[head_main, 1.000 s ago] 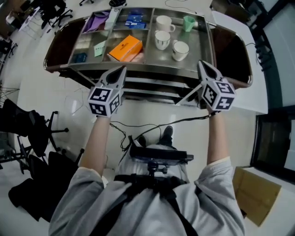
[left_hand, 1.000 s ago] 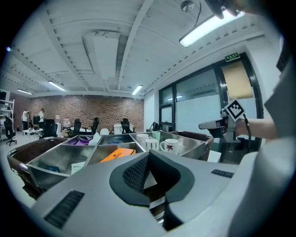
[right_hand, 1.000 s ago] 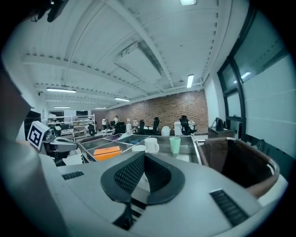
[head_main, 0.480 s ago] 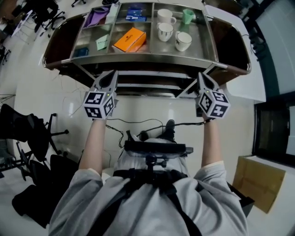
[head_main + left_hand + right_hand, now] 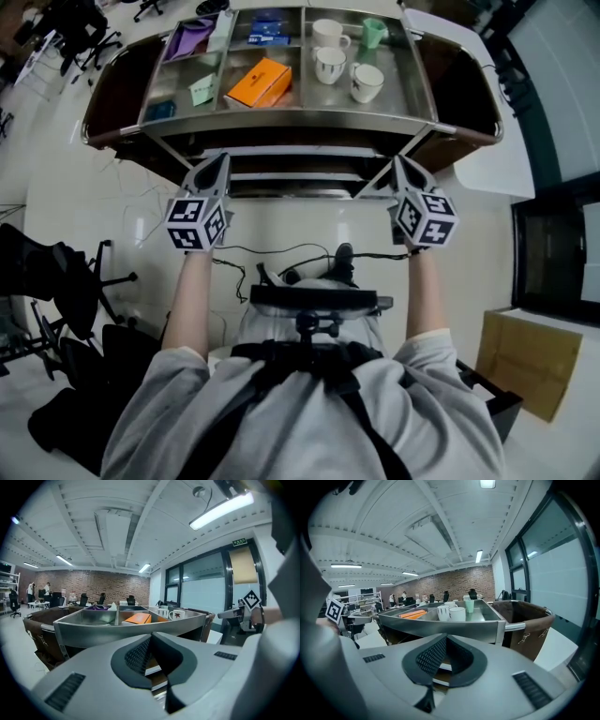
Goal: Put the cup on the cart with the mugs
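Observation:
The steel cart (image 5: 281,118) stands in front of me, its top tray split into compartments. In the right compartment a green cup (image 5: 375,33) stands upright at the back, beside three white mugs (image 5: 329,65). My left gripper (image 5: 222,157) and right gripper (image 5: 400,159) hang side by side below the cart's near edge, both pointing at it. Each is shut with nothing between its pads. The right gripper view shows its closed jaws (image 5: 446,635) low before the tray, with the green cup (image 5: 469,605) and mugs (image 5: 457,613) beyond. The left gripper (image 5: 151,634) is likewise closed.
An orange box (image 5: 257,82), a purple item (image 5: 192,39) and blue packets (image 5: 267,28) fill other compartments. Brown bags (image 5: 464,84) hang at the cart's ends. Black office chairs (image 5: 56,272) stand left, a cardboard box (image 5: 525,366) right, and a cable (image 5: 281,253) lies on the floor.
Both grippers have dropped and pulled back from the level of the tray's near edge to below it. The cart has shifted up in the head view. Both stay shut and empty.

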### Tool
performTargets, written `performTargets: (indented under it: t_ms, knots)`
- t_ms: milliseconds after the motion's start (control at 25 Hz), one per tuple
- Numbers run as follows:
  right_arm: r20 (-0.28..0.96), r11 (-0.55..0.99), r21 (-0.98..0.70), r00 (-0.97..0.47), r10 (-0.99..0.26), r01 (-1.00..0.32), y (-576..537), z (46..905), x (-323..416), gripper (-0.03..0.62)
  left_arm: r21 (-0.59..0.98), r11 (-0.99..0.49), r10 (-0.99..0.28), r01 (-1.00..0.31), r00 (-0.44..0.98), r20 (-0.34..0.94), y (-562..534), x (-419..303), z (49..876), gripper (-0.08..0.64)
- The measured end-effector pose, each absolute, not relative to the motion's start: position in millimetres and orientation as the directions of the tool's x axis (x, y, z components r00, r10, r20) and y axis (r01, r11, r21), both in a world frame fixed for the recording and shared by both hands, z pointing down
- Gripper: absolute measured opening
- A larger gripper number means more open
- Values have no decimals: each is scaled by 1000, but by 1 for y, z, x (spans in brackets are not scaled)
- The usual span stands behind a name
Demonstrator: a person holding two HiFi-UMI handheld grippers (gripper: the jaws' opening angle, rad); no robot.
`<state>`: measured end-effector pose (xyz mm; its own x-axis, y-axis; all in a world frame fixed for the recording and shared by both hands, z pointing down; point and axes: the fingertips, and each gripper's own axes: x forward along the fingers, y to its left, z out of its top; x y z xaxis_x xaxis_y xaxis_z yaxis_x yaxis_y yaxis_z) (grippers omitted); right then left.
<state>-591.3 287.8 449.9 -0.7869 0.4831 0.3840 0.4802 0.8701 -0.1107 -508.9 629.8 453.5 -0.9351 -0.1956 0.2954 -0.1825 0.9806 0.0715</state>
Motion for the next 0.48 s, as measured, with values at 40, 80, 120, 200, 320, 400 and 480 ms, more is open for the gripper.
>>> performTargets:
  t_ms: [40,80,120,200,320,400,480]
  knots:
    - [384,871,-111,-788,482,479,287,450,-590,8,73,981,-195,-181,-935,296,631,-508,454,2]
    - [384,871,-113,-788,482,478,286,451,-590,8,73,981,-194,-180,-935,297,631,-507,455,2]
    - [383,871,-116,-787,483,478,285,452,-589,8,74,981,-193,-179,-935,297,632,-507,455,2]
    - [382,870,-119,-787,484,478,283,452,-589,8,75,981,-191,-177,-936,297,633,-505,455,2]
    - [381,874,-115,-792,477,472,283,449,-587,8,78,982,-189,-173,-936,297,635,-503,454,2]
    - [381,874,-113,-792,477,472,283,449,-587,8,79,981,-190,-174,-935,298,635,-501,456,3]
    - [385,873,-118,-788,480,474,284,454,-586,8,81,981,-191,-175,-934,302,635,-499,458,2]
